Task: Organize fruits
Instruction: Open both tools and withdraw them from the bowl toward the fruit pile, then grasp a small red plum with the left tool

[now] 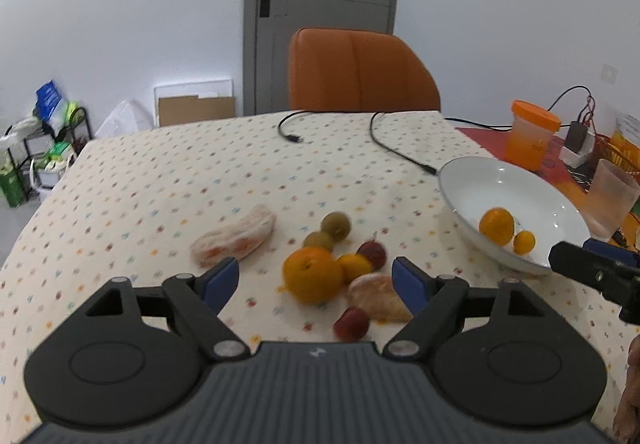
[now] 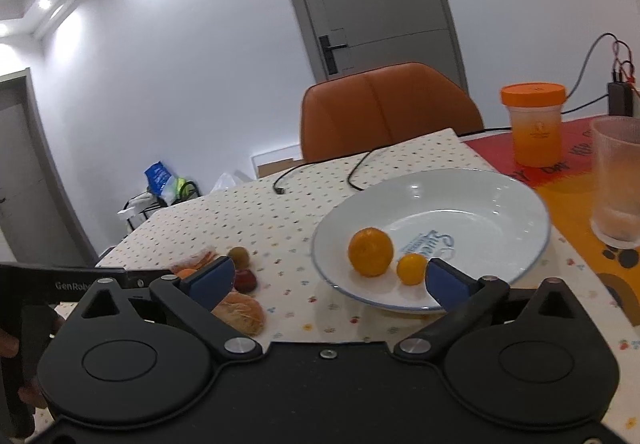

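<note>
The table carries a white plate at 2 o'clock, holding two oranges. The loose fruit pile's big orange lies dead ahead at 12 of the left claw, nearer it; round, no long axis. Both it and the right claw gape wide, empty.

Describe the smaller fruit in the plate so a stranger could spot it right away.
Find the white plate on the dotted tablecloth. Two orange fruits sit in it. The small orange fruit is nearer the rim, right of the large orange fruit, and clearly smaller.
</note>
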A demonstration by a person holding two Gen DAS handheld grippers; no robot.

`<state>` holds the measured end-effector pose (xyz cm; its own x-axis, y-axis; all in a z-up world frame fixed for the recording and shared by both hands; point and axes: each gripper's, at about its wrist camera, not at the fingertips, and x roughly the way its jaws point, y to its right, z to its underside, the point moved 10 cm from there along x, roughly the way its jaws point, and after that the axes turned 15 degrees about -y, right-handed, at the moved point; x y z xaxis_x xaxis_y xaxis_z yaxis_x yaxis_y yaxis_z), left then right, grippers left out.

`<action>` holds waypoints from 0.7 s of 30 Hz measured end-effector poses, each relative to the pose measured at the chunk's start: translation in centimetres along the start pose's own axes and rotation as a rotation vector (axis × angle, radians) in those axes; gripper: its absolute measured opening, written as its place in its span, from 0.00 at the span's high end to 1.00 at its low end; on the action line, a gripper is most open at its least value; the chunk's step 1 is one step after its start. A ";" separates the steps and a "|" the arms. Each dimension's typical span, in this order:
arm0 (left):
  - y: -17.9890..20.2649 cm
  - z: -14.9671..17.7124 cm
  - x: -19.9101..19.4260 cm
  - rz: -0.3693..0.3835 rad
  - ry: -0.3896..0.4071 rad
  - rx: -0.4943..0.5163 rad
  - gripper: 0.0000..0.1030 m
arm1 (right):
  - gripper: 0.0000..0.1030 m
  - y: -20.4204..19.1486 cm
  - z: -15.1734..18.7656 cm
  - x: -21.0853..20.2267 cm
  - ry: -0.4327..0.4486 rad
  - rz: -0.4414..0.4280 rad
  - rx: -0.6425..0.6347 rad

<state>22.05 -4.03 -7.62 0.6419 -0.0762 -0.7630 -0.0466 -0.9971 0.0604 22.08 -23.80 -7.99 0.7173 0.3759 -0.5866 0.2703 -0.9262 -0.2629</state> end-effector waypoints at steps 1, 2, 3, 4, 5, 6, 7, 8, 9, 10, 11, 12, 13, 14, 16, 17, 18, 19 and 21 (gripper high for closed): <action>-0.3 0.2 0.0 -0.003 -0.005 -0.009 0.20 | 0.00 -0.3 0.0 0.1 0.002 -0.006 -0.006; -0.6 0.4 0.1 -0.006 -0.008 -0.017 0.20 | 0.00 -0.6 0.0 0.2 0.001 -0.010 -0.011; -0.9 0.7 0.0 -0.006 -0.010 -0.023 0.20 | 0.00 -0.9 -0.1 0.4 -0.004 -0.016 -0.014; -1.1 0.9 -0.1 -0.005 -0.013 -0.029 0.20 | 0.00 -1.1 0.0 0.6 -0.011 -0.022 -0.017; -1.3 1.1 -0.1 -0.003 -0.014 -0.032 0.20 | 0.00 -1.4 0.0 0.8 -0.020 -0.028 -0.019; -1.4 1.2 -0.2 0.000 -0.014 -0.033 0.20 | 0.00 -1.6 0.1 1.0 -0.030 -0.037 -0.023; -1.5 1.3 -0.1 0.000 -0.015 -0.031 0.20 | 0.00 -1.9 0.2 1.2 -0.037 -0.046 -0.030; -1.6 1.4 -0.1 -0.003 -0.016 -0.030 0.20 | 0.00 -2.3 0.3 1.3 -0.045 -0.056 -0.041; -1.8 1.6 -0.2 -0.007 -0.017 -0.032 0.20 | 0.00 -2.6 0.5 1.4 -0.052 -0.064 -0.054; -1.9 1.7 -0.2 -0.010 -0.017 -0.035 0.20 | 0.00 -2.8 0.5 1.6 -0.060 -0.066 -0.063; -2.0 1.8 -0.2 -0.009 -0.018 -0.039 0.20 | 0.00 -3.1 0.6 1.7 -0.069 -0.067 -0.073; -2.2 1.9 -0.2 -0.008 -0.019 -0.041 0.20 | 0.00 -3.4 0.7 1.9 -0.077 -0.072 -0.083; -2.2 2.0 -0.1 -0.006 -0.020 -0.043 0.20 | 0.00 -3.6 0.8 2.0 -0.082 -0.079 -0.092; -2.2 2.1 -0.1 -0.002 -0.020 -0.044 0.20 | 0.00 -3.9 0.9 2.1 -0.086 -0.086 -0.099; -2.1 2.3 -0.1 0.012 -0.022 -0.042 0.20 | 0.01 -4.3 1.1 2.3 -0.095 -0.099 -0.115; -2.0 2.4 -0.1 0.018 -0.023 -0.042 0.20 | 0.02 -4.6 1.3 2.4 -0.100 -0.108 -0.124; -1.9 2.5 0.0 0.024 -0.025 -0.040 0.21 | 0.04 -4.8 1.4 2.5 -0.106 -0.115 -0.130; -1.8 2.6 0.1 0.029 -0.028 -0.038 0.21 | 0.08 -5.0 1.5 2.7 -0.114 -0.123 -0.134; -1.5 2.7 0.3 0.038 -0.031 -0.035 0.23 | 0.16 -5.2 1.6 2.9 -0.131 -0.138 -0.139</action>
<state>20.29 -2.55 -9.70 0.6158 -0.1147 -0.7795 -0.0435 -0.9928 0.1117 21.74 -17.84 -9.59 0.5805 0.4913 -0.6494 0.4524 -0.8576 -0.2445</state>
